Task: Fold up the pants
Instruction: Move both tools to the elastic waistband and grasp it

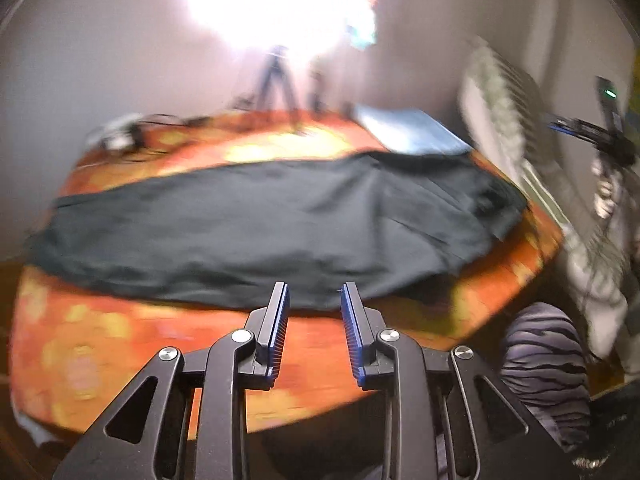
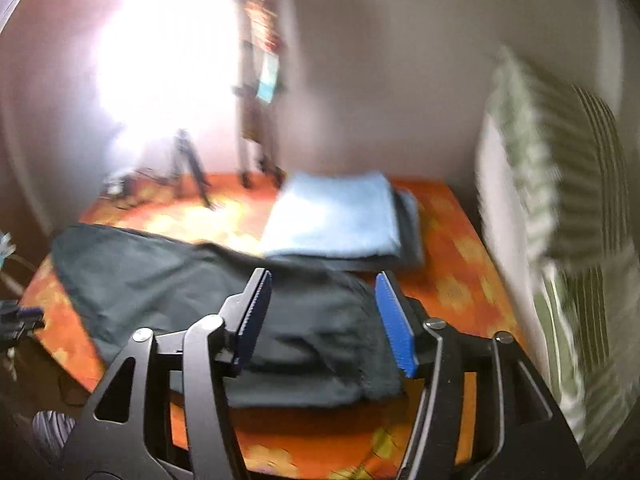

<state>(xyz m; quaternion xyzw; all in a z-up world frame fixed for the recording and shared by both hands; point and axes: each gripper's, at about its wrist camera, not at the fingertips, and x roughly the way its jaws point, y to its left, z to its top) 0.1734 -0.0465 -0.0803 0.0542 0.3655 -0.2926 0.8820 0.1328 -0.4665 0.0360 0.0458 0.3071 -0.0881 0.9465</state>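
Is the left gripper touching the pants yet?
Apart. The left wrist view shows the left gripper open and empty in front of the dark pants; nothing lies between the fingers.

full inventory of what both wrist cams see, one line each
pants: 1, dark, spread flat across the bed.
bed cover: 1, orange with yellow flowers, under the pants.
folded cloth: 1 pale blue piece on a darker one, far right of the bed beyond the pants.
tripod: 1, dark, at the far edge under the glare.
cables: a tangle, far left corner.
striped bedding: green and white, upright by the right wall, blurred.
left gripper: 1, black with blue pads, open, at the pants' near edge.
right gripper: 1, same build, open, over the pants' right end.
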